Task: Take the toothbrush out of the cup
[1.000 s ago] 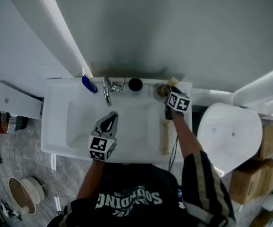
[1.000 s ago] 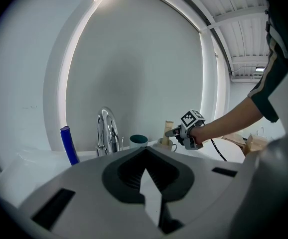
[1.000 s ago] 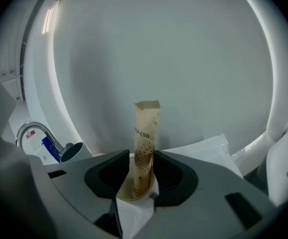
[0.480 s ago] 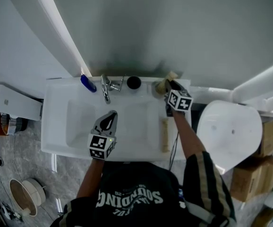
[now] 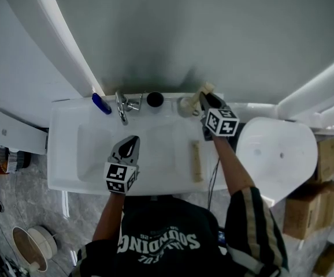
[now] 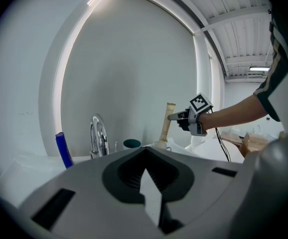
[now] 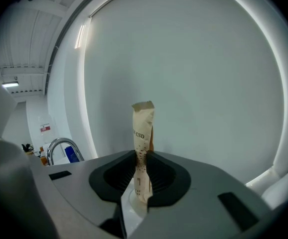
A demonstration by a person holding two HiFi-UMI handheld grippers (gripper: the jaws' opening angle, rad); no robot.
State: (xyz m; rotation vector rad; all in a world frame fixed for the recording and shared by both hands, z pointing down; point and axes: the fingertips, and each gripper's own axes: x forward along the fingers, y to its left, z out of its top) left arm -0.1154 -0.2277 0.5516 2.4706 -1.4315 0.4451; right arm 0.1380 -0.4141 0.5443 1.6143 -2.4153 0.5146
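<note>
A toothbrush in a tan paper wrapper [image 7: 143, 128] stands upright, clamped between the pads of my right gripper [image 7: 140, 159]. In the head view that gripper [image 5: 204, 100] hovers over the pale cup [image 5: 184, 105] at the sink's back right corner. From the left gripper view the toothbrush [image 6: 167, 121] hangs from the right gripper [image 6: 172, 116], its lower end at the mouth of the cup [image 6: 160, 145]. My left gripper [image 5: 132, 141] is shut and empty above the basin, and its fingers meet at a point [image 6: 146, 169].
On the white sink's back ledge [image 5: 69, 105] are a chrome faucet [image 5: 121, 105], a blue bottle [image 5: 101, 103] and a dark cup [image 5: 154, 99]. A second wrapped stick [image 5: 196, 161] lies on the right rim. A white toilet lid [image 5: 277, 154] and cardboard boxes [image 5: 311, 212] are at the right.
My right gripper closed on the wrapped toothbrush and has risen with it above the cup. The left gripper stayed over the basin.
</note>
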